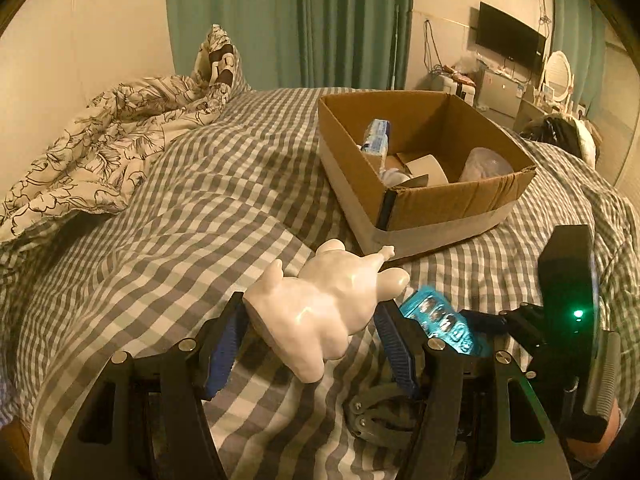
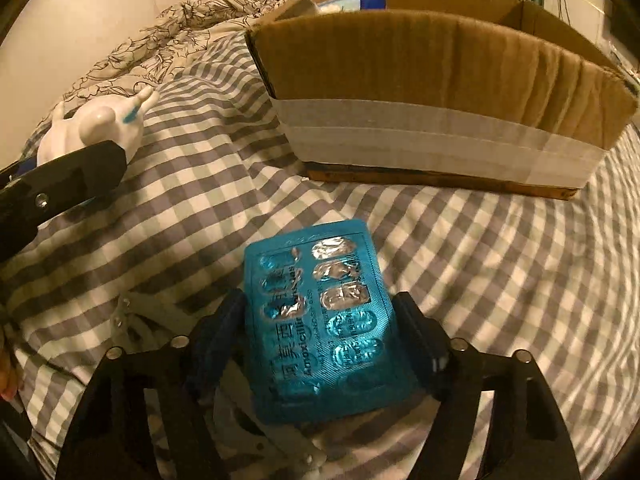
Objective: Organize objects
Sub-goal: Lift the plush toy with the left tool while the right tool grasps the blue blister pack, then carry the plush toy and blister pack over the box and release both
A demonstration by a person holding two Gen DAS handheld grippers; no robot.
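A glossy white ceramic figurine (image 1: 320, 312) lies tilted over the checked bedsheet (image 1: 180, 200), and my left gripper (image 1: 310, 320) is shut on it, blue pads against both of its sides. In the right wrist view the figurine (image 2: 96, 124) shows at the left with a left finger (image 2: 72, 176) across it. A teal blister pack (image 2: 320, 320) of capsules lies flat on the sheet. My right gripper (image 2: 320, 308) is shut on it, one finger against each long edge. The left wrist view shows the same pack (image 1: 440, 320) just right of the figurine.
An open cardboard box (image 1: 440, 208) (image 2: 440, 80) with a taped base stands on the bed just beyond both grippers and holds a blue-white carton (image 1: 376, 136), a tape roll (image 1: 428, 168) and clear plastic. A crumpled floral duvet (image 1: 100, 140) lies at the far left.
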